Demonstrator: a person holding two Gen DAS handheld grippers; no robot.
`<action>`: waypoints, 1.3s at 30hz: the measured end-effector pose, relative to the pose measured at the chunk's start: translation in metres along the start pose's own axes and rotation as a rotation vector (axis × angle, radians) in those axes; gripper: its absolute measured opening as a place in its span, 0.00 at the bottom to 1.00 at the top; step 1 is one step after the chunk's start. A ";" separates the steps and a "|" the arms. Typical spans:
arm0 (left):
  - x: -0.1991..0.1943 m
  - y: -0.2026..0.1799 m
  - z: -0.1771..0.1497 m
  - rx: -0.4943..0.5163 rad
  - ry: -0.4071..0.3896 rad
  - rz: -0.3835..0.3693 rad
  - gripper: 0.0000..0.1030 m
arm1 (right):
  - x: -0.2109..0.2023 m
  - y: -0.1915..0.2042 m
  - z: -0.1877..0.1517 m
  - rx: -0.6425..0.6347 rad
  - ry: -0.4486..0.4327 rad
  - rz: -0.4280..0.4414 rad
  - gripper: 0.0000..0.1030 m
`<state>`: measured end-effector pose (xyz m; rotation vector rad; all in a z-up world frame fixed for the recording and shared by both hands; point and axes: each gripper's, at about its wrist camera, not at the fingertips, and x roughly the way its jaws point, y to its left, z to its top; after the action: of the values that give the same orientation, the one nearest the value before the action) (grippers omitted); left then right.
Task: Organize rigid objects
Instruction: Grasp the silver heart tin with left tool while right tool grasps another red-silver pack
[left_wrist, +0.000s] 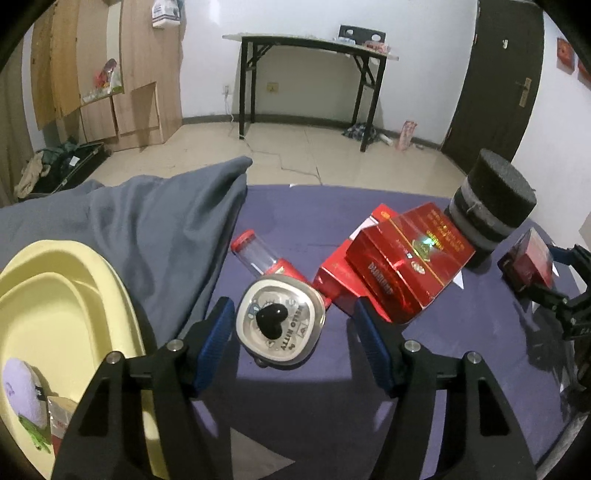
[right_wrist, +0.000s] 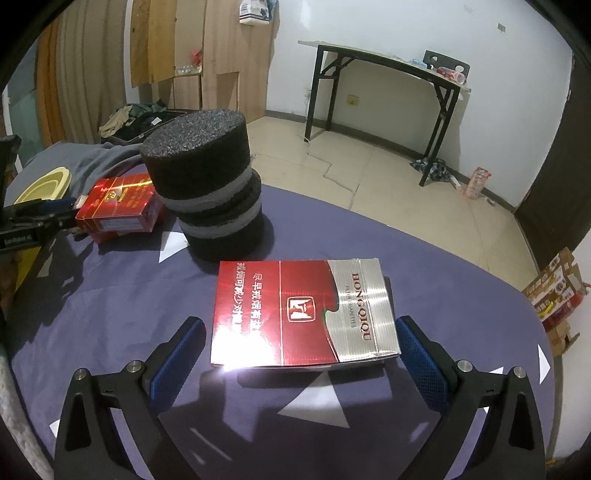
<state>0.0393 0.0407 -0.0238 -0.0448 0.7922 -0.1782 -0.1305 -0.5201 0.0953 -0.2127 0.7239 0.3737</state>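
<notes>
My left gripper (left_wrist: 295, 325) is open around a white Hello Kitty case (left_wrist: 280, 325) with a black heart, lying on the purple table (left_wrist: 461, 387). A red-capped clear bottle (left_wrist: 258, 254) lies just behind the case. Two red boxes (left_wrist: 406, 258) are stacked to the right, beside a black foam cylinder (left_wrist: 487, 210). My right gripper (right_wrist: 299, 343) is open around a red and silver cigarette box (right_wrist: 303, 314) lying flat on the table. The foam cylinder (right_wrist: 210, 184) and a red box (right_wrist: 118, 206) lie beyond it.
A yellow basin (left_wrist: 70, 317) at the left holds a purple toy and a small packet. A grey cloth (left_wrist: 159, 229) lies beside it. The right gripper (left_wrist: 546, 280) shows at the right edge. A black folding table (left_wrist: 314, 74) stands on the floor beyond.
</notes>
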 end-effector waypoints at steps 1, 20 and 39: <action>0.001 -0.001 0.000 0.003 0.011 0.005 0.65 | 0.000 0.000 0.000 0.002 0.000 0.000 1.00; 0.022 -0.007 -0.001 0.038 0.041 0.078 0.65 | -0.004 -0.004 -0.001 0.007 -0.009 -0.007 1.00; 0.011 -0.002 -0.006 0.044 0.128 0.026 0.51 | -0.009 -0.003 0.003 0.004 -0.029 -0.039 0.88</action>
<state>0.0422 0.0371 -0.0350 0.0184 0.9157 -0.1749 -0.1337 -0.5238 0.1040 -0.2168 0.6906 0.3381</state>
